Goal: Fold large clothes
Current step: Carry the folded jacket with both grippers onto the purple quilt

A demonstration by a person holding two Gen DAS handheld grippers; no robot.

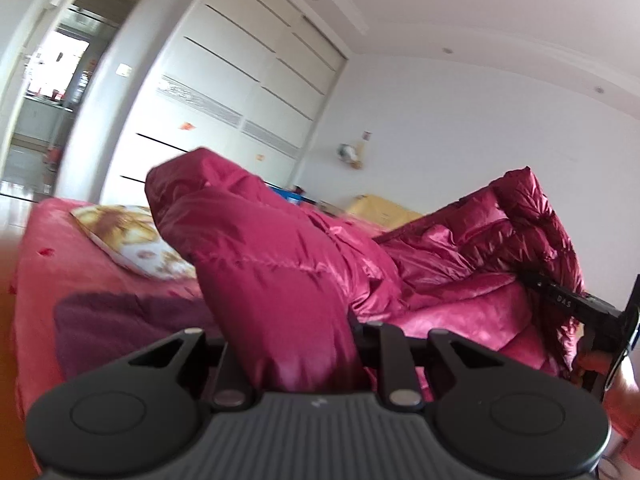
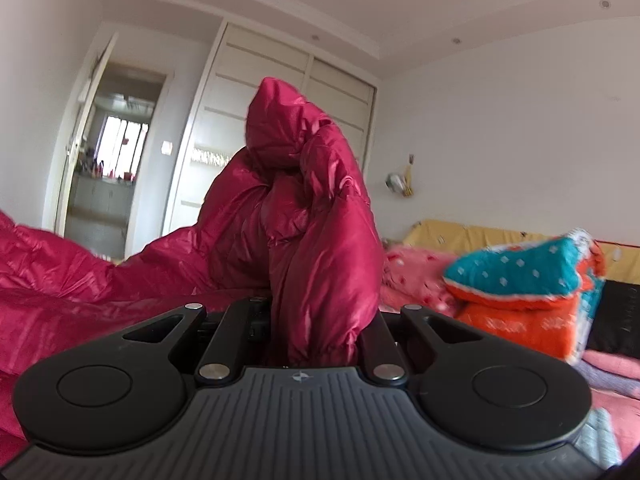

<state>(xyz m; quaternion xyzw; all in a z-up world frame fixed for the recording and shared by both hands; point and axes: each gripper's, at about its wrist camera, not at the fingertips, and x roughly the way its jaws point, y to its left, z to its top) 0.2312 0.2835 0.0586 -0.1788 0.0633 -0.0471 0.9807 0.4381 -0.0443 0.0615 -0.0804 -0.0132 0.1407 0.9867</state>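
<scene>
Crimson, glossy and quilted, the down jacket (image 1: 280, 264) fills the middle of both views, lifted in two places above the pink bed (image 1: 48, 280). In the left wrist view the left gripper (image 1: 292, 356) is clamped on a thick fold of it at bottom centre, the fabric bulging up between the narrow jaws and hiding the fingertips. At the right edge of that frame the right gripper (image 1: 568, 300) pokes in, gripping another padded edge of the jacket; a hand (image 1: 624, 396) below it is cut off by the frame.

From the right wrist view, the right gripper (image 2: 316, 340) pinches a sleeve-like roll of the jacket (image 2: 312, 216) (cuff end down at the jaws), which rises to the centre of the frame and blocks part of the white wardrobe (image 2: 280, 80).

A floral pillow (image 1: 132, 240) lies half behind the jacket at left. Folded teal-and-orange quilts (image 2: 532, 292) sit at the right, blurred. No containers are clearly readable; a yellowish shape (image 1: 380, 208) behind the jacket is too blurred to name.
</scene>
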